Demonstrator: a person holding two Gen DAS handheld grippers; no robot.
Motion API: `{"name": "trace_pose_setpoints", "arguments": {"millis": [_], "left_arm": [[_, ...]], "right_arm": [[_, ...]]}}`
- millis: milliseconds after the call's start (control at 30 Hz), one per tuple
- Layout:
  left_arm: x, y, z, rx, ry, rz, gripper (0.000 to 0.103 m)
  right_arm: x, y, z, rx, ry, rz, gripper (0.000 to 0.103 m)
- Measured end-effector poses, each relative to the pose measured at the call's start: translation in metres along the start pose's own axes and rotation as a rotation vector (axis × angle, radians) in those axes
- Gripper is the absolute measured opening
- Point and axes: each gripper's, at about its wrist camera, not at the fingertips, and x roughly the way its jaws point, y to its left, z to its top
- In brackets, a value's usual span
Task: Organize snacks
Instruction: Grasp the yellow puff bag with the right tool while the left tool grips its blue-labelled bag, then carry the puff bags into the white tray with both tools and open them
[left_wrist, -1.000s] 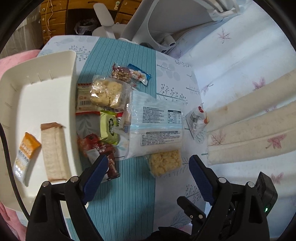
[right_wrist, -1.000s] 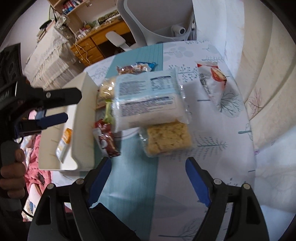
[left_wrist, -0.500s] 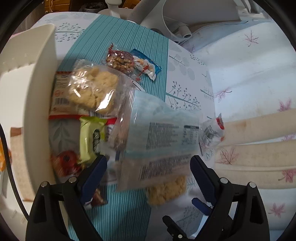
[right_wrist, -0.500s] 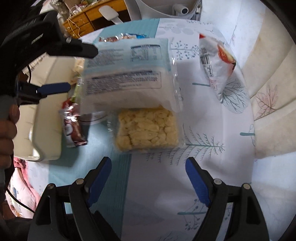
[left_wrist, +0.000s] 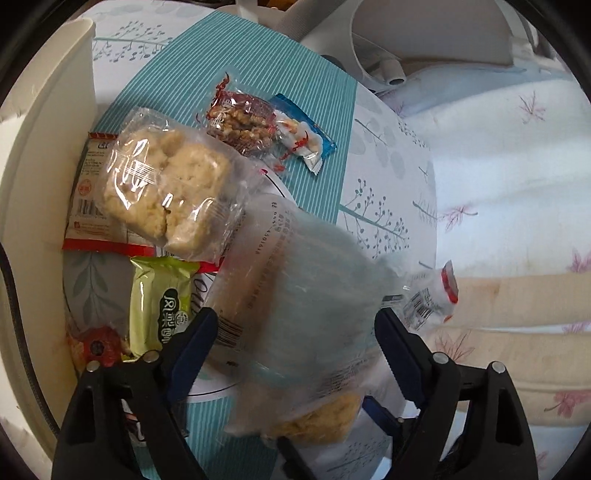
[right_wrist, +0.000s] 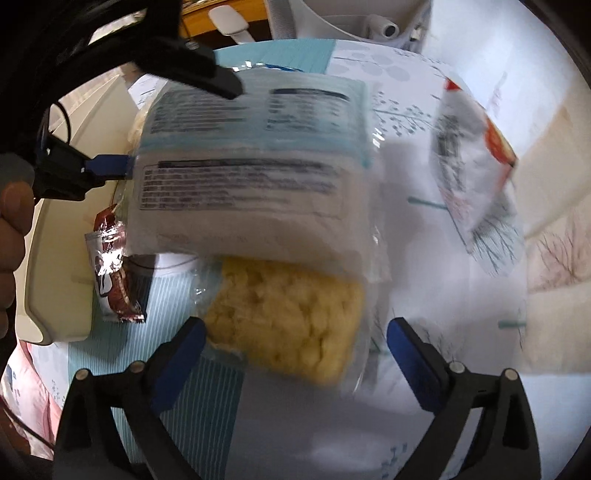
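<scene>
The right tongs (right_wrist: 295, 350) are opening around the yellow puffed-rice pack (right_wrist: 284, 314), pads clear of it. The left tongs (left_wrist: 293, 336) are closing astride the big pale-blue bag (left_wrist: 295, 295), not yet gripping. Both packs are blurred; the bag covers the yellow pack's far end near the white tray (left_wrist: 44, 166).

Teal-striped cloth (left_wrist: 236, 74); green wrapper (left_wrist: 159, 295)

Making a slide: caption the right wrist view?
Right gripper, jaws opening, straddles a clear-wrapped yellow puffed-rice cake beneath a large pale-blue printed packet.
</scene>
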Motion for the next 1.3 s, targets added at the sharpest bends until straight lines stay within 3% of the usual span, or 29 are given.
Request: {"name": "trace_pose_setpoints", "arguments": {"millis": [267,367,400,533,700,967,1300], "left_arm": [[0.0,-0.002,-0.001,-0.021,-0.018,0.041,0.067],[-0.006,-0.002,-0.002,-0.021,-0.027,0.047,0.058],[-0.008,-0.002,-0.003,-0.022,-0.03,0.046,0.051],[-0.017,-0.005,-0.006,-0.019,-0.038,-0.007,0.032],[-0.022,-0.013,-0.011,0.002,-0.037,-0.037,0.017],[-0.035,-0.026,-0.023,0.024,-0.043,-0.063,0.009],[-0.085,-0.044,-0.037,0.064,-0.122,-0.076,0.008]], "right_arm": [[0.009,0.004,0.013,-0.041,-0.008,0.012,0.102],[0.016,0.001,0.017,-0.038,0.007,0.036,0.102],[0.018,-0.001,0.019,-0.031,0.017,0.048,0.102],[0.02,-0.004,0.02,-0.016,0.029,0.089,0.092],[0.012,-0.002,0.018,-0.031,0.027,0.092,0.082],[0.002,-0.012,0.016,0.05,0.068,0.122,0.07],[-0.02,-0.047,0.007,0.145,0.069,0.166,0.068]]}}
